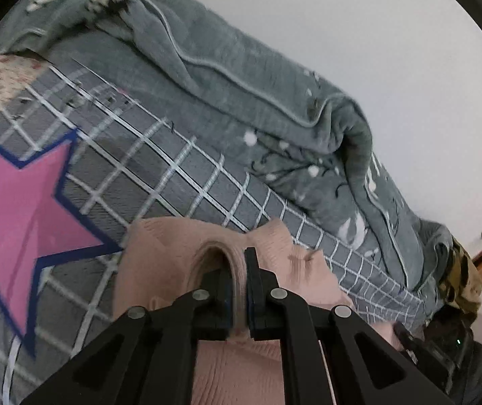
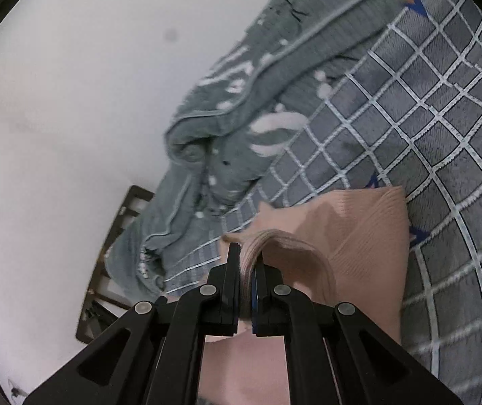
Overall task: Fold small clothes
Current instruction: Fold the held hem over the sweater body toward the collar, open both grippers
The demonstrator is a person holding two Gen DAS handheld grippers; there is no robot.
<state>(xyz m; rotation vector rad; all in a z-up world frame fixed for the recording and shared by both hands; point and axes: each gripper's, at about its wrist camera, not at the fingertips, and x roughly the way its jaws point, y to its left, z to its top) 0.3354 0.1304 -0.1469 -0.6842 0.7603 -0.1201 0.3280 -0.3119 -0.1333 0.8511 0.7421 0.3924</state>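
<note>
Left wrist view: left gripper [image 1: 239, 263] pinches the pink knit [image 1: 160, 270]; right gripper [image 2: 247, 260] pinches its other edge. Mid-fold carry, apparently; next, lay it flat toward 12 o'clock on the bed [image 2: 443, 128].

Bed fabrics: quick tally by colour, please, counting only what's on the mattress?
Pink: 1, the knit garment pinched by both grippers
Grey with white grid: 1, the bedsheet
Grey-green: 1, the bunched blanket
Total: 3
</note>
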